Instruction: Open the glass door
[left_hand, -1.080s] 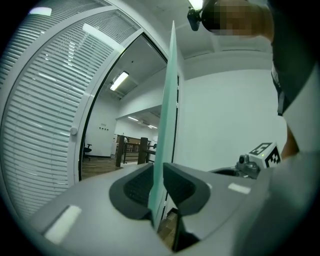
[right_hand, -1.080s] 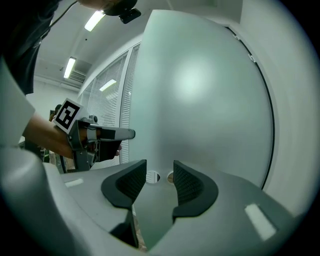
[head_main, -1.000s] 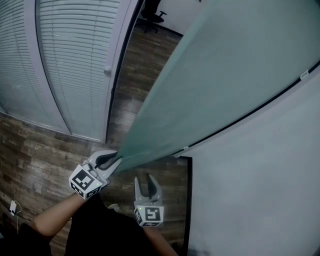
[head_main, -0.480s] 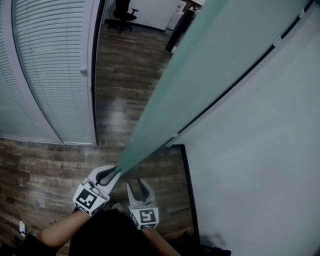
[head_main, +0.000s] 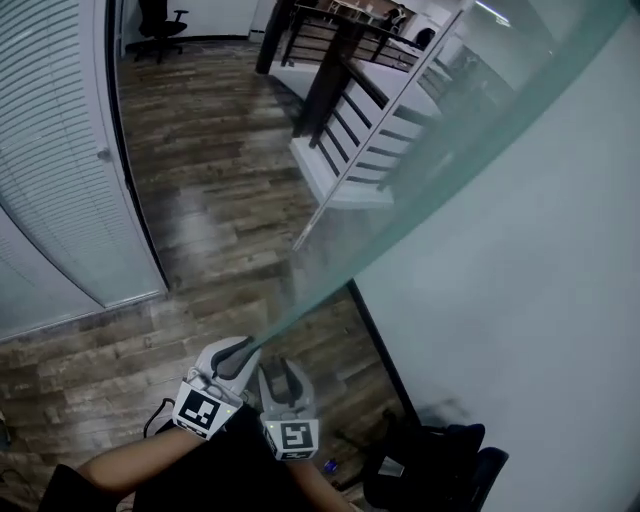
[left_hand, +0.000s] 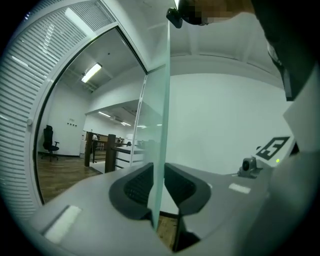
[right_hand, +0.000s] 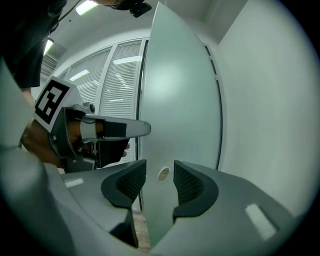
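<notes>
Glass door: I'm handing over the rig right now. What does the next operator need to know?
Left gripper: the free edge of the glass door is between its jaws. The pads seem to touch both faces, and the jaws have just been opening slightly.
Right gripper: jaws apart, empty, facing the door's face.
Door: partly open, at an angle to the white wall, with wooden floor visible past it.
Done: edge gripped, door ajar.
Left: probably swing it wider, then release.
</notes>
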